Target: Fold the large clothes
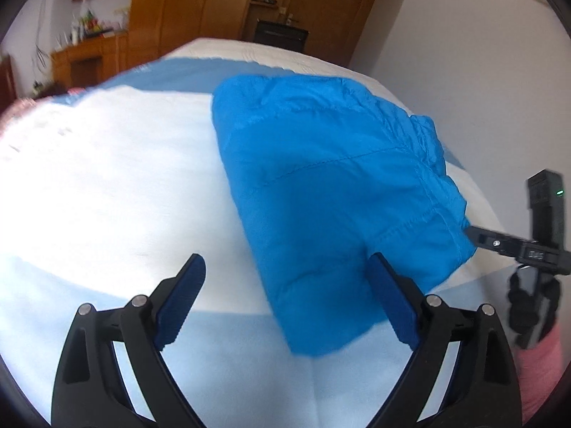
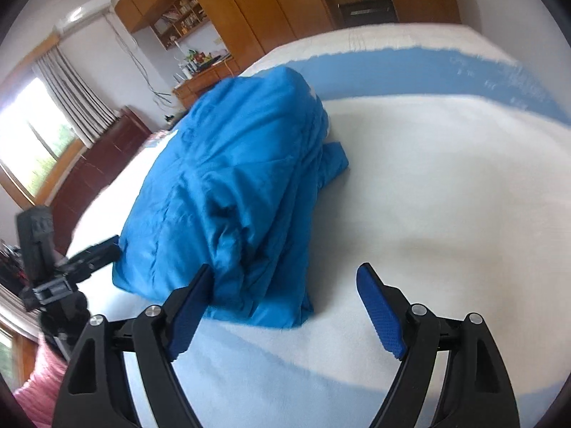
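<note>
Left wrist view: blue garment (image 1: 328, 192), folded bundle on bed (image 1: 107, 178), centre-right of frame; long axis from upper left to lower right. Left tongs (image 1: 287, 299) apart, empty, lower centre.

Right wrist view: same garment (image 2: 232, 192) centre-left, long axis from upper right to lower left. Right tongs (image 2: 285, 306) apart, empty.

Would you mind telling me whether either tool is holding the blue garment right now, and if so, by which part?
Nothing is held. The left tool and right tool both stand open above the bed, and the folded blue garment lies free on it.
</note>
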Motion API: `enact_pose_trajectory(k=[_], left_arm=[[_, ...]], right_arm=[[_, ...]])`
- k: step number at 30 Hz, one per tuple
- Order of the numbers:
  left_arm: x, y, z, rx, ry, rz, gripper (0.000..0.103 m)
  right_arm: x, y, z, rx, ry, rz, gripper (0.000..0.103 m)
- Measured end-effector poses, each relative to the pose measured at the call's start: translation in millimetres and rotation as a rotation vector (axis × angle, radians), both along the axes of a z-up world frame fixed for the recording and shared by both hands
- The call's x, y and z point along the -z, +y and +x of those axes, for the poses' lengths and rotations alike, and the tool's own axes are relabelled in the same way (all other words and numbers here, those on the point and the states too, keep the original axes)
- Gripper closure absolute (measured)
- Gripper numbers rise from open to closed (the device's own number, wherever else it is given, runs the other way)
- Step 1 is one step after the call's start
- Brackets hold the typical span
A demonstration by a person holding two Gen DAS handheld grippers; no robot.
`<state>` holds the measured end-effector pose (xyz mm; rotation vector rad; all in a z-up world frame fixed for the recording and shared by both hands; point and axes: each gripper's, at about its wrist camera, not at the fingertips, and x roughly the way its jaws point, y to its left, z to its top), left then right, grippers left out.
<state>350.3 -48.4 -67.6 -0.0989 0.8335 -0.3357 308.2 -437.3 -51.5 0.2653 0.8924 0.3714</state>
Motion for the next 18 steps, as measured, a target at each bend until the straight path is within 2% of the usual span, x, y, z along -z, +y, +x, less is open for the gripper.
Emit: enact_pose_trajectory(k=[5,10,18], left_arm=[[-14,-5,-34,-0.072,-0.046,0.118,0.007],[-26,-13,-66,-0.11,-0.113,0.211,0.005],[-47,-13,-105,-0.121,-0.13,0.164,0.004]], right_arm=[[-18,21,-34,0.001,-0.03,-0.104,0.006],[-29,41,-70,-0.005,-0.064,-0.171,0.004],[-50,54,-107,0.014,-0.113,-0.244,0.004]])
